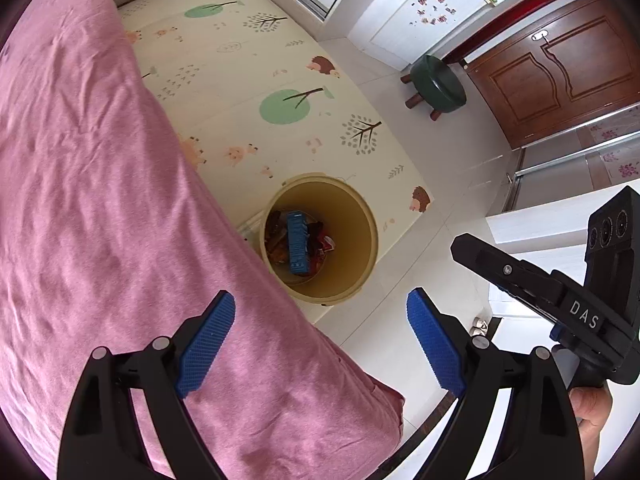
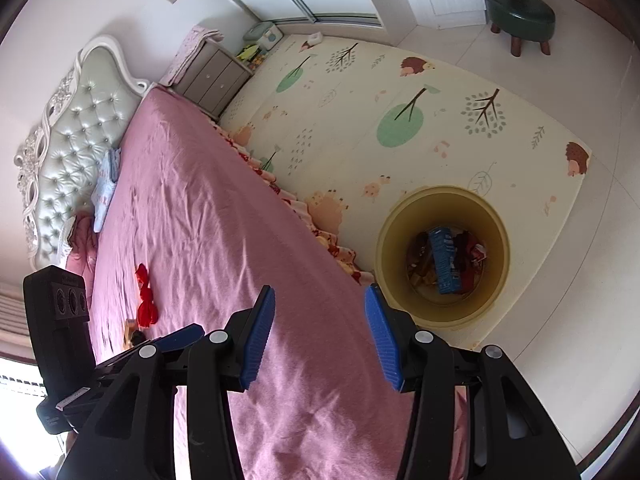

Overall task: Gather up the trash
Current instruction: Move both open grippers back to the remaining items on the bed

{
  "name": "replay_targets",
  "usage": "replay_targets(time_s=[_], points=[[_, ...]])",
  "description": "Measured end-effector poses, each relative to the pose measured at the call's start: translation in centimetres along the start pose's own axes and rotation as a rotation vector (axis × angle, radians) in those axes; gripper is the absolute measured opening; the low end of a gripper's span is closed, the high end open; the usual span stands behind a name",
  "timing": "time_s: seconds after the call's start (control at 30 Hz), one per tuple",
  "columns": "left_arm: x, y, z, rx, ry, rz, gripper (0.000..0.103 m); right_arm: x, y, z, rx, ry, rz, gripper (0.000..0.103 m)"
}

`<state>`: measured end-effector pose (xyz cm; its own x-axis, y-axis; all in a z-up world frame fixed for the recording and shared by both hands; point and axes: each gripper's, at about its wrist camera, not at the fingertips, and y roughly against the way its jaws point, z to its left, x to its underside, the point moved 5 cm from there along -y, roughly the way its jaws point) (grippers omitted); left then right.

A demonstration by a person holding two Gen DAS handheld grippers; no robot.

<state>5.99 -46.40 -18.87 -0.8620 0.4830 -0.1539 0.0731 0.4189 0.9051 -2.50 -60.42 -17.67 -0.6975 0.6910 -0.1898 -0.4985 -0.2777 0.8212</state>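
**Both grippers empty over the bed edge, bin already loaded, red scrap still on the sheet**

Left gripper [image 1: 320,336]: jaws spread wide, nothing between the blue pads [image 1: 206,346]. It hangs over the corner of the pink bed [image 1: 100,200], tilted down toward the bin [image 1: 362,216].

Right gripper [image 2: 320,332]: jaws partly open, also holding nothing; only pink sheet shows in the gap. It too points down across the bed edge.

The bin stands on the play mat [image 1: 248,80] just beside the bed, mouth up. That spot probably lets trash be dropped straight off the mattress with a short reach. Inside lie a blue box [image 1: 298,242] and a heap of red and brown wrappers [image 1: 320,246], resting on the bottom, so part of the collecting looks done.

Trash left: a crumpled red wrapper [image 2: 146,298] lies on the sheet well up the bed in the right wrist view, apart from both grippers. Just below it a small tan and dark item [image 2: 134,334] peeks out beside the other gripper's body; too hidden to name.

Judgement: open, empty jaws above the bin fit the moment between a drop and the next pick. The next move likely needs a reach back up the bed for the red wrapper. It looks light and crinkly, so the pinch should close fully or it may slip out.

Green stool [image 1: 438,82] and wooden door [image 1: 560,72] stand well clear.
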Motion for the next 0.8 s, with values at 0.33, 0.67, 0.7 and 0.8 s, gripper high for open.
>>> replay_targets(time_s=[0.33,0.67,0.7,0.8], points=[[5.4,6.9,11.8,-0.09,0.196,-0.085,0.087,4.7,-5.2,12.2,-0.065,0.228,0.154,0.047],[10.4,13.6,23.9,-0.154,0.439,-0.185,0.087,9.8,-10.2,24.9,-0.128,0.471,0.283,0.047],[10.6,14.1,24.9,-0.158,0.455,-0.192,0.087,10.2,-10.7,26.0,-0.131,0.493,0.295,0.047],[11.3,15.3,27.6,-0.173,0.498,-0.214,0.087,11.3,-12.3,28.9,-0.136,0.547,0.326,0.047]])
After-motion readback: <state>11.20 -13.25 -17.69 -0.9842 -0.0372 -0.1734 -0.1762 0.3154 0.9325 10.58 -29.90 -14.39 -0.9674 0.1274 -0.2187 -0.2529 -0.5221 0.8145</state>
